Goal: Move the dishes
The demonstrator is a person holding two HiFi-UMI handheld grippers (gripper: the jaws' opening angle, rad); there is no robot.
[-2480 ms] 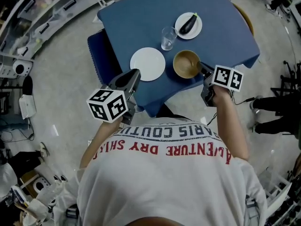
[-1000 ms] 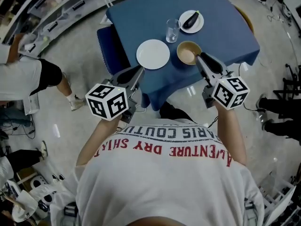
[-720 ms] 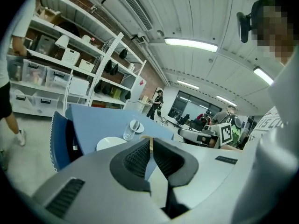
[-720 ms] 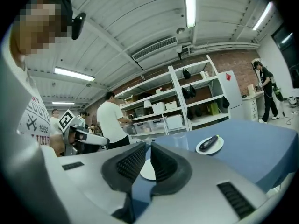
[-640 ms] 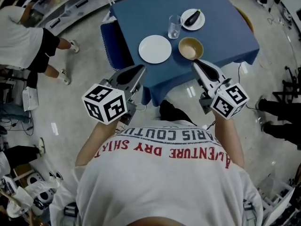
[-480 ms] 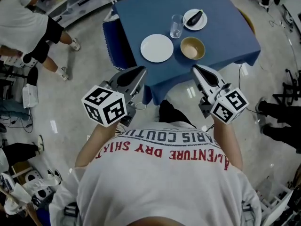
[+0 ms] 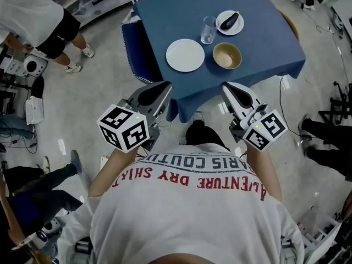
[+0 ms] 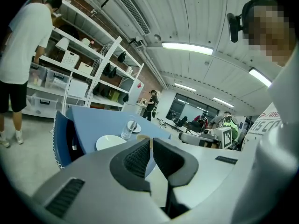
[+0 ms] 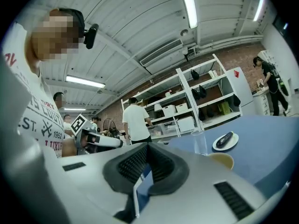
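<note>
Person wears a white short-sleeved T-shirt (image 7: pixel 187 224) with lettering (image 7: pixel 209 173) in red and dark block capitals across the upper back. Left of the lettering is the left hand-held gripper (image 7: pixel 161 87), with a grey shell, black ribbed pads (image 8: pixel 139 158) and a black-and-white marker cube (image 7: pixel 125 128). Right of the lettering is the right hand-held gripper (image 7: pixel 227 87), of identical build.

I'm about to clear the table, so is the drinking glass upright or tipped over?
Upright: the glass stands on its base on the blue table, rim up.

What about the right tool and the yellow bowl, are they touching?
Apart. The head view shows blue tablecloth between the right tool and the bowl.
</note>
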